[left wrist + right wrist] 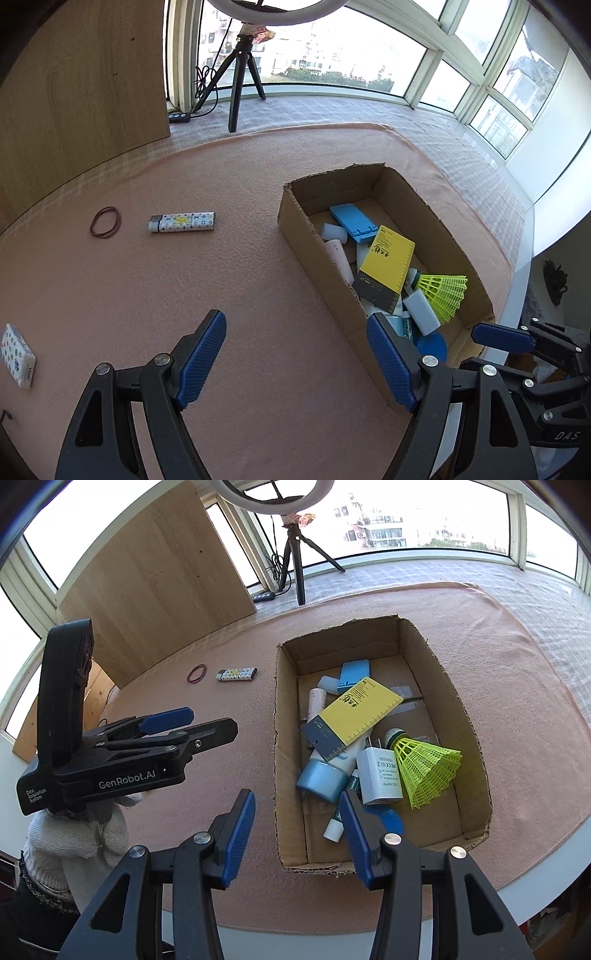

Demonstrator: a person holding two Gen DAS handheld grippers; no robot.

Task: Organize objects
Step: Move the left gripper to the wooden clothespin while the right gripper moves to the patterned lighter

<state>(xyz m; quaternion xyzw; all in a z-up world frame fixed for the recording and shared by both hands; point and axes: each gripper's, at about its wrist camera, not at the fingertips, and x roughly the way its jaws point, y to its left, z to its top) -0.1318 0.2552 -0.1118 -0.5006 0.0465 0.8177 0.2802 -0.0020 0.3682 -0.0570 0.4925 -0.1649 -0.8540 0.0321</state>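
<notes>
Right up close in my left wrist view, the left gripper [295, 362] has its blue pads spread wide with nothing between them, hanging over the pink cloth [184, 295] just beside the near-left wall of the cardboard box [317, 266]. Over on the right wrist view, the right gripper [297, 830] sits with its jaws apart too, narrower than the left, and empty; the near corner of the box shows between its pads. A white-gloved hand [85, 834] carries the left unit on that side.

Down at the left edge of the cloth lies a small patterned tissue pack [17, 356], well apart from everything else.

Next out, the box itself is pretty full: a blue-capped white tube [325, 771], a white charger plug [380, 775] near the front, a neon yellow shuttlecock [424, 768] to the right of it, a yellow ruler card [354, 720] lying tilted across the pile, a white cylinder [316, 701] along the left wall and a light blue plastic piece [354, 674] toward the back.

Further out on the open cloth, left of the box, a patterned lighter [181, 222] lies flat, with brown rubber bands [105, 221] just beside it on the left, not touching.

Way back by the windows stand a black tripod [236, 85] with a ring light [277, 14] and a wooden board [81, 96].
</notes>
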